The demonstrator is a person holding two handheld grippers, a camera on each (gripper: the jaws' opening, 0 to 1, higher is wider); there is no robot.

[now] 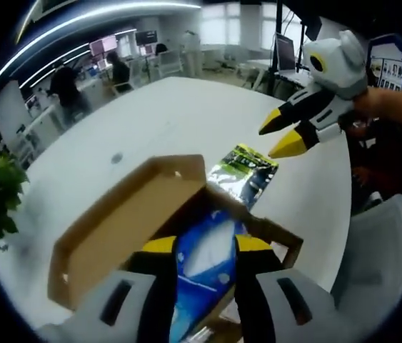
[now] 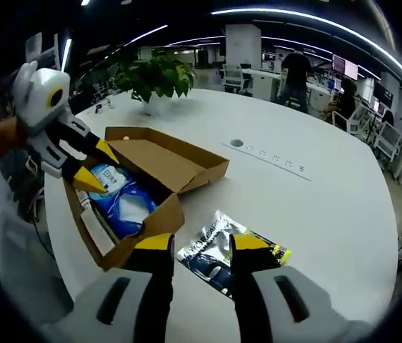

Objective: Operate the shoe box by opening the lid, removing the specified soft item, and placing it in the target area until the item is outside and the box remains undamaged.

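box (image 2: 159, 170): lid's open, near the table (image 2: 315, 207) edge
blue pack (image 2: 123, 197): inside the box
left claw (image 1: 199, 246): open over it, empty
right claw (image 2: 199, 243): open, empty, above the silver pouch (image 2: 222, 246)
next: probably pinch the pack gently and lift it out

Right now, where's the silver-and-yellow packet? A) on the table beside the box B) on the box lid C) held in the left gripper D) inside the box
A: the packet lies flat on the white table, just outside the open box, in front of the right gripper, whose jaws stand open; the blue pack is what sits in the box.
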